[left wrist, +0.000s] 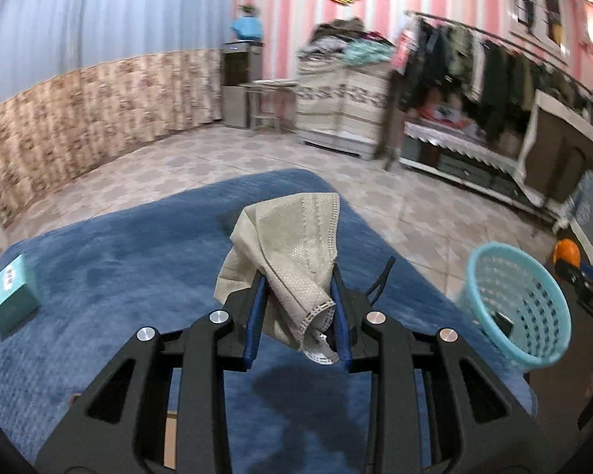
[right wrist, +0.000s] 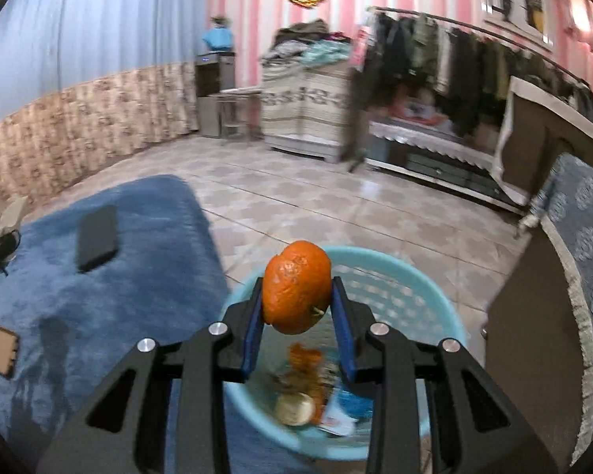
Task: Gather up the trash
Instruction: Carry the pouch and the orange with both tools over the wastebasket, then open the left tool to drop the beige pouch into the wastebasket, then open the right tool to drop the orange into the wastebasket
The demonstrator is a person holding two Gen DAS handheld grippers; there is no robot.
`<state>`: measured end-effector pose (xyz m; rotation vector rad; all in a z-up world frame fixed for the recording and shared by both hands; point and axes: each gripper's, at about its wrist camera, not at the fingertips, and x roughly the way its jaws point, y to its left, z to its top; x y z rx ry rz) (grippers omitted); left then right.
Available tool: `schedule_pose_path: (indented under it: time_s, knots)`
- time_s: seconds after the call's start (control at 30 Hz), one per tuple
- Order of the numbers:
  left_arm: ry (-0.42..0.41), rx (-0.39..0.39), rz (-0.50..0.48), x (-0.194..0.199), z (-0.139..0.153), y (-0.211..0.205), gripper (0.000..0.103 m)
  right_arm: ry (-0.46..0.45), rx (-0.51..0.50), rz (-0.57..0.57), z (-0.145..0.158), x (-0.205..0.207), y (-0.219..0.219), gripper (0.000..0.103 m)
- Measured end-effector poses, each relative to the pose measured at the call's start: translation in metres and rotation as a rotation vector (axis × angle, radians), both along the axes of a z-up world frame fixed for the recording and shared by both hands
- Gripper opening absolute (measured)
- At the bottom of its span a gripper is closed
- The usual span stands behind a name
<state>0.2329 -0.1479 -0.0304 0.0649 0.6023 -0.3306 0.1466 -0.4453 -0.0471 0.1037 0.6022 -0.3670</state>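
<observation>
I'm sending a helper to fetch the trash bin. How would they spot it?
Find the blue blanket covering the bed. At its floor-side edge stands the pale blue basket. Alone here it has perforated walls, with peel scraps inside.

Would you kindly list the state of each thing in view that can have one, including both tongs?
Left tongs: shut on the face mask.
Face mask: crumpled, held above the blue rug.
Right tongs: shut on the orange peel.
Orange peel: held over the basket.
Basket: upright, holding peel scraps and wrappers.
Phone: lying flat on the rug, screen dark.
Teal box: closed, on the rug.
</observation>
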Motion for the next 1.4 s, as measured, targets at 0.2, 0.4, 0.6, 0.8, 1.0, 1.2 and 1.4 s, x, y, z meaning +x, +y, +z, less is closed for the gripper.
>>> schedule_pose_path:
  time_s: [0.2, 0.4, 0.6, 0.8, 1.0, 1.2, 1.4]
  knots:
    - [0.006, 0.011, -0.152, -0.01, -0.01, -0.077, 0.029, 0.015, 0.043, -0.074, -0.016, -0.007, -0.048, 0.033]
    - [0.013, 0.023, -0.282, -0.018, -0.024, -0.151, 0.029, -0.006, 0.048, -0.12, -0.017, -0.019, -0.078, 0.032]
    - [0.019, 0.029, -0.377, -0.023, -0.031, -0.205, 0.031, -0.035, 0.12, -0.179, -0.025, -0.029, -0.111, 0.032]
    - [0.007, 0.053, -0.421, -0.032, -0.035, -0.241, 0.057, -0.055, 0.152, -0.21, -0.031, -0.035, -0.127, 0.032]
    - [-0.023, 0.028, -0.332, -0.022, -0.026, -0.228, 0.088, -0.045, 0.157, -0.218, -0.035, -0.034, -0.128, 0.033]
    - [-0.051, -0.028, -0.183, -0.002, -0.006, -0.186, 0.098, -0.021, 0.139, -0.19, -0.037, -0.022, -0.118, 0.033]
    - [-0.071, -0.035, -0.097, -0.001, 0.006, -0.145, 0.098, -0.002, 0.137, -0.148, -0.042, -0.009, -0.104, 0.033]
